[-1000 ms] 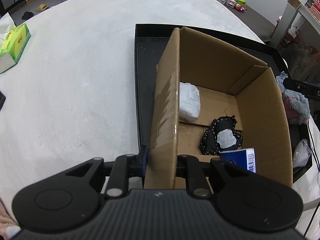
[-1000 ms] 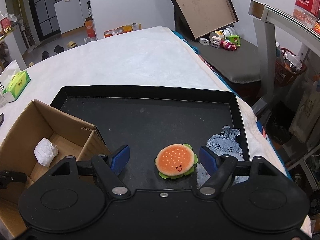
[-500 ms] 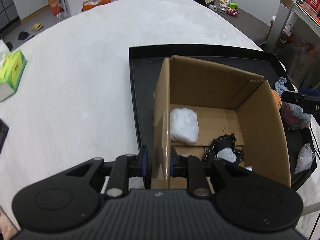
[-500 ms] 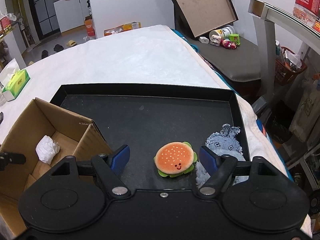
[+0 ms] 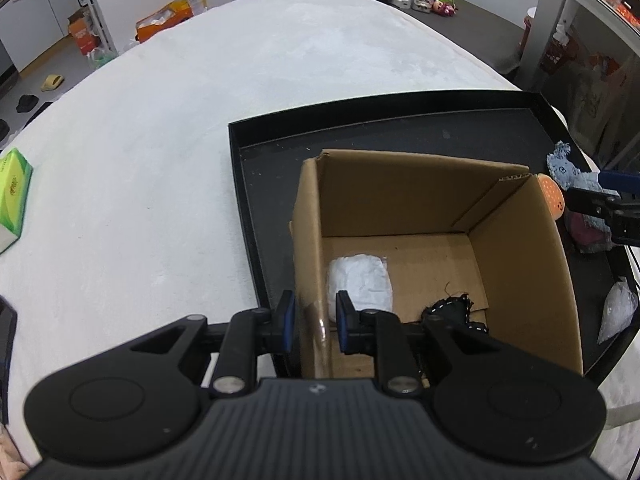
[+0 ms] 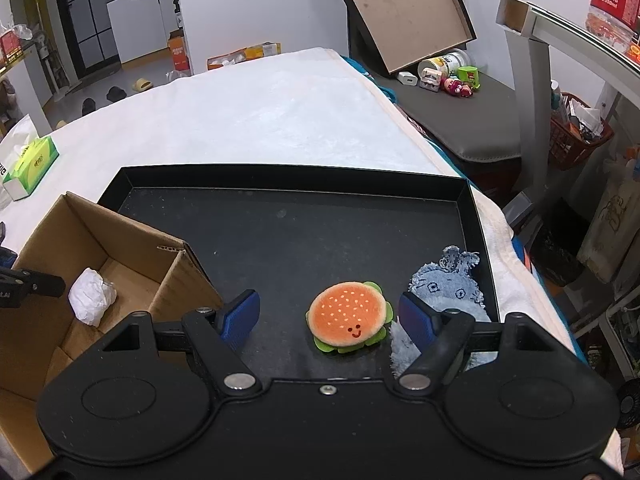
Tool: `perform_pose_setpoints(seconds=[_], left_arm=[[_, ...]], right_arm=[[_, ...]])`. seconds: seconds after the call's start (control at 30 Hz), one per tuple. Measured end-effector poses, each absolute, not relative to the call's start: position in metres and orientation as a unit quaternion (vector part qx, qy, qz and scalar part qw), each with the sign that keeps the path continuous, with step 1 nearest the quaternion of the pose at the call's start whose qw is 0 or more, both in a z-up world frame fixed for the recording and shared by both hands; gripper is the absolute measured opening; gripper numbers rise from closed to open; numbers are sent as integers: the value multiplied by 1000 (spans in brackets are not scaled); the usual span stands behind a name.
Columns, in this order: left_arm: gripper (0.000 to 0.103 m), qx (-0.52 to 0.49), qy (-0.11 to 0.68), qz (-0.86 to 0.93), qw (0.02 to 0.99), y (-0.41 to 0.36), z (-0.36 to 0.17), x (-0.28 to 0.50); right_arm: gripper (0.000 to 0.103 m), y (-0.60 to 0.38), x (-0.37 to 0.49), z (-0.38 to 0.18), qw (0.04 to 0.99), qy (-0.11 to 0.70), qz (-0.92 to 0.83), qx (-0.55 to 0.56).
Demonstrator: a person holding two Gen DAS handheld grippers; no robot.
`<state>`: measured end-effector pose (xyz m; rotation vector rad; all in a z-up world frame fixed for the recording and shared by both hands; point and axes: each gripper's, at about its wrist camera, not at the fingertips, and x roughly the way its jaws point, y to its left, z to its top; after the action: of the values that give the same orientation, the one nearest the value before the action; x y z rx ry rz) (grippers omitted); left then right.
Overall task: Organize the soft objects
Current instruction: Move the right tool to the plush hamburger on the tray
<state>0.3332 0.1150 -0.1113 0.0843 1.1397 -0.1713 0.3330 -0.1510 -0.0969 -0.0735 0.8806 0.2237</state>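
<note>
water bottle (image 6: 614, 4) label, "SPRING"

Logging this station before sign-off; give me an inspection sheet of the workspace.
Surface: white cloth-covered table bearing a black shallow tray.
Job's things: brown cardboard box holds a white wad and a black stitched piece; orange burger plush and blue denim plush lie on the tray.
Clutter: green tissue box.
Grippers: left claw straddles the box wall; right claw open around the burger.
Cables: nothing seen.
Surroundings: red basket.
</note>
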Motion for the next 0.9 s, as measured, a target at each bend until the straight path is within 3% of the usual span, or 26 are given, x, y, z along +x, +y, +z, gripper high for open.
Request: perform_pose_setpoints(seconds=[0.3, 0.9], left_arm=[[15, 55, 554, -72, 827, 111, -122, 338], [12, -34, 565, 15, 824, 124, -124, 340]], right_arm=[[76, -153, 333, -98, 898, 426, 107, -34], [76, -155, 335, -101, 899, 426, 98, -34]])
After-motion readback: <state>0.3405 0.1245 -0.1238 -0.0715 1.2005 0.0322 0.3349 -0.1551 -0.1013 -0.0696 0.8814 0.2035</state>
